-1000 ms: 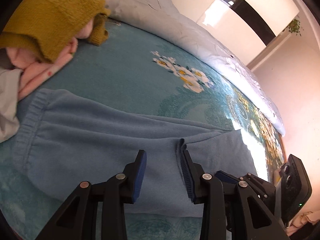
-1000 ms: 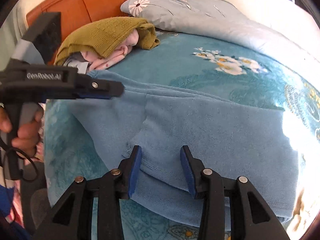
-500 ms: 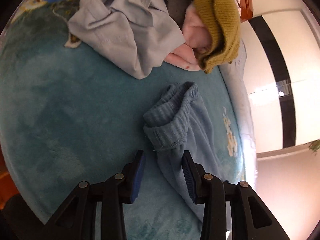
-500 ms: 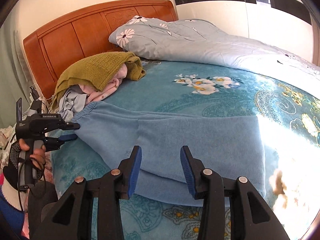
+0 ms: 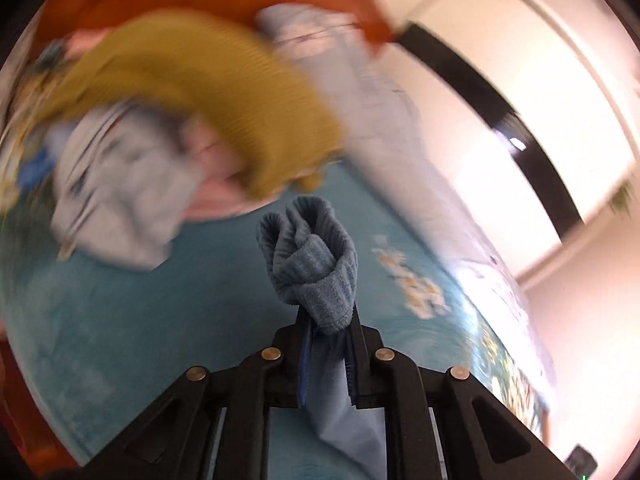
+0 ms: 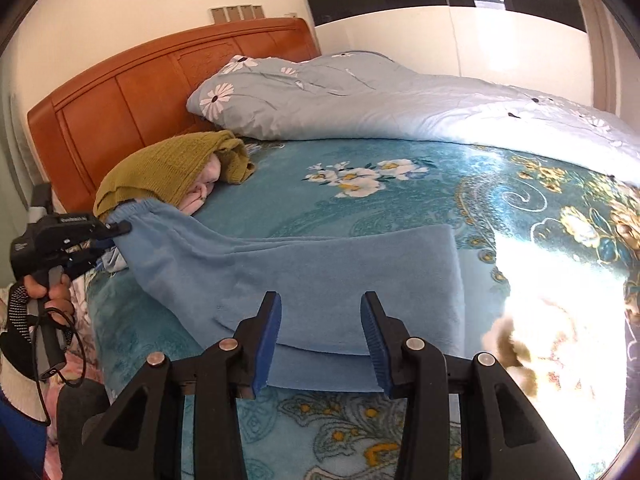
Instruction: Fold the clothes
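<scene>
Light blue fleece trousers (image 6: 328, 276) lie folded lengthwise across the teal bed blanket. My left gripper (image 5: 326, 354) is shut on the trousers' ribbed waistband (image 5: 316, 264), which bunches up beyond the fingers. In the right wrist view the left gripper (image 6: 116, 230) holds that waistband end lifted off the bed at the left. My right gripper (image 6: 320, 340) is open and empty, above the trousers' near edge.
A pile of clothes topped by a mustard knit (image 6: 168, 168) sits by the orange headboard (image 6: 120, 96). A grey-blue floral duvet (image 6: 360, 96) lies along the bed's far side. The teal floral blanket (image 6: 400, 200) covers the bed.
My left gripper closed on the waistband and lifted it off the bed, swinging fast toward the clothes pile. My right gripper pulled back slightly and stayed open.
</scene>
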{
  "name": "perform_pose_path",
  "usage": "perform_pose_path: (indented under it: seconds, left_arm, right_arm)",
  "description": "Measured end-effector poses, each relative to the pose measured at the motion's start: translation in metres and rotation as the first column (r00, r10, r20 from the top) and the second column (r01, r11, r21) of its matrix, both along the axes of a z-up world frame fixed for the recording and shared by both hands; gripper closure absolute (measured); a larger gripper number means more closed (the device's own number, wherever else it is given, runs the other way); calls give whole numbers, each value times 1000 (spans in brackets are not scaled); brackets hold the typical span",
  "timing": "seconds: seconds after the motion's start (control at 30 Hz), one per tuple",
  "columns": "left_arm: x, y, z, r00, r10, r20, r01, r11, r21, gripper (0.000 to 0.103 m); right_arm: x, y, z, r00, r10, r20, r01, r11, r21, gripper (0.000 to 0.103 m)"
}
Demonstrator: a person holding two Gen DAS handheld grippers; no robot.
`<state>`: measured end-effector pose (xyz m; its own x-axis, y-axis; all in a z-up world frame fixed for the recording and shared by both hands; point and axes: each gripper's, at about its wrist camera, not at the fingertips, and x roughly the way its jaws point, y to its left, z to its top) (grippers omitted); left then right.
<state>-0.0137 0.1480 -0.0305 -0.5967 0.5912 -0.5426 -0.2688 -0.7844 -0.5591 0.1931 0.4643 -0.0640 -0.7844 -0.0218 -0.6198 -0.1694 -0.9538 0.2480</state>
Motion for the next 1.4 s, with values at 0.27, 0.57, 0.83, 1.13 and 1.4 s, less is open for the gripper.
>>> perform_pose_path:
  seconds: [0.27, 0.57, 0.83, 1.13, 1.4]
  left_arm:
    - [62, 168, 32, 914, -393, -100, 378, 915, -141, 88]
    - [115, 252, -46, 847, -524, 87, 523, 794, -308, 83]
    - [134, 197, -9, 787, -616, -16, 594, 765, -248, 40]
    - [58, 120, -32, 978, -207, -24, 177, 883, -435, 37]
    - [48, 105, -63, 973, -205, 104, 230, 884, -407, 36]
  right_arm:
    - [39, 42, 3, 992, -122, -8, 122, 992, -22, 60]
    - [77, 75, -7, 973, -227, 49, 228, 974, -8, 60]
    - [50, 71, -10, 989, -147, -12, 143, 978, -152, 60]
    - [-11, 37, -12, 1000, -12, 5, 12, 991, -134, 53]
    - [-39, 21, -26, 995, 19, 96, -14, 998, -56, 55]
